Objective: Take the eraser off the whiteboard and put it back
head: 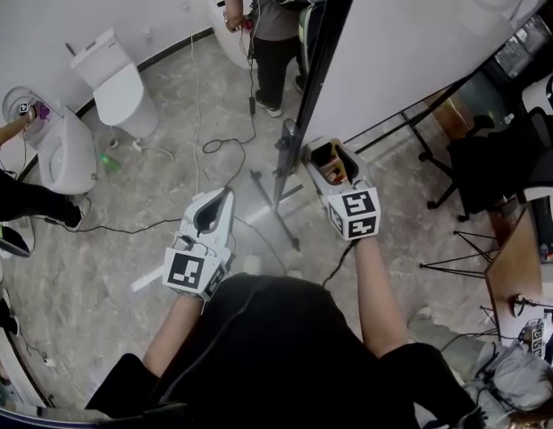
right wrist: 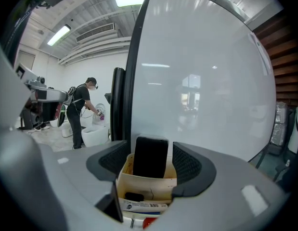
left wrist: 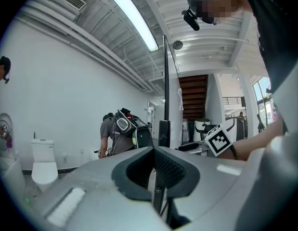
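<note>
between right gripper (right wrist: 149, 161) jaws, eraser (right wrist: 149, 183), base hidden

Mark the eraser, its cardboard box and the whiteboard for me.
eraser (right wrist: 150, 157), right gripper view, middle of its black face.
cardboard box (right wrist: 149, 186), right gripper view, front wall.
whiteboard (right wrist: 201, 71), right gripper view, bare white surface.
</note>
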Tool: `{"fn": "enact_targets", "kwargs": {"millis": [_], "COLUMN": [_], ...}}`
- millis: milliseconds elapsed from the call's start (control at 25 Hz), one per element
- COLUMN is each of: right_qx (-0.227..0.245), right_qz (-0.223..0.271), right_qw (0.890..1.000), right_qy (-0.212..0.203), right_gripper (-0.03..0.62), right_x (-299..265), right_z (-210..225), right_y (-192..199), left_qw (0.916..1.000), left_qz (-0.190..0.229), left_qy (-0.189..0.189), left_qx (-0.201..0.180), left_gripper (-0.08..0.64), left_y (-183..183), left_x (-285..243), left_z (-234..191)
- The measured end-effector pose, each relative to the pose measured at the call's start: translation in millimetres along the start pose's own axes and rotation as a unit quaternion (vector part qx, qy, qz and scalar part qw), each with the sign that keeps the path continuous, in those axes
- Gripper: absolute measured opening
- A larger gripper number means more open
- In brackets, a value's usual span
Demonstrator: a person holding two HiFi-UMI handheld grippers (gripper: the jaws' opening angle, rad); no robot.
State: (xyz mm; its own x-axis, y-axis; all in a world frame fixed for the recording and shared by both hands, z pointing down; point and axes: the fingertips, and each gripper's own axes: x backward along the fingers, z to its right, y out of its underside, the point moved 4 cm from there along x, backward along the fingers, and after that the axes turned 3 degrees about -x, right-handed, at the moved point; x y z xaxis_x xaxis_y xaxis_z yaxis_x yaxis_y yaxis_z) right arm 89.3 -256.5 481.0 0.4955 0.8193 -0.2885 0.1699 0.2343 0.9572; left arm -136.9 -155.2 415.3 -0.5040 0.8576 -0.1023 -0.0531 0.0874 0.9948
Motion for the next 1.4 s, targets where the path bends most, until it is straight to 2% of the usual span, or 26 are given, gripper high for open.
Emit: {"fn": "enact_targets", "kwargs": {"millis": [360, 680, 920, 1240, 1400], "right_qx": [-0.011, -0.025, -0.033, -0.037, -0.040], "right_qz": [0.034, 0.055, 0.073, 0.101, 0.118], "right_qw": [0.999, 0.998, 0.997, 0.994, 0.992], "right_qy": [-0.013, 0.002, 0.017, 0.027, 0.031], "right_gripper": [0.301, 0.192, 0.148, 0.047, 0.025], "right_x": [31.3, 69.4, 97.2, 137.6, 157.2], "right_z": [-6.9, -6.2, 1.3, -2.8, -6.5], "right_y": [-6.8, -5.2, -8.7, -19.1, -24.5], "left_qw": [0.9994, 0.9973, 0.9958, 0.9940, 0.9929], "left_qz": [0.010, 0.022, 0.025, 0.028, 0.030], "left_qy": [0.032, 0.067, 0.084, 0.101, 0.111], "left_qx": [-0.006, -0.021, -0.027, -0.030, -0.032], "left_gripper": [0.006, 0.006, 0.006, 0.006, 0.006], "left_y": [-0.8, -5.1, -9.7, -15.9, -16.1], "left_x": [-6.5, -13.0, -19.3, -26.0, -29.1], "left_z": [18.8, 41.6, 56.9, 74.2, 81.6]}}
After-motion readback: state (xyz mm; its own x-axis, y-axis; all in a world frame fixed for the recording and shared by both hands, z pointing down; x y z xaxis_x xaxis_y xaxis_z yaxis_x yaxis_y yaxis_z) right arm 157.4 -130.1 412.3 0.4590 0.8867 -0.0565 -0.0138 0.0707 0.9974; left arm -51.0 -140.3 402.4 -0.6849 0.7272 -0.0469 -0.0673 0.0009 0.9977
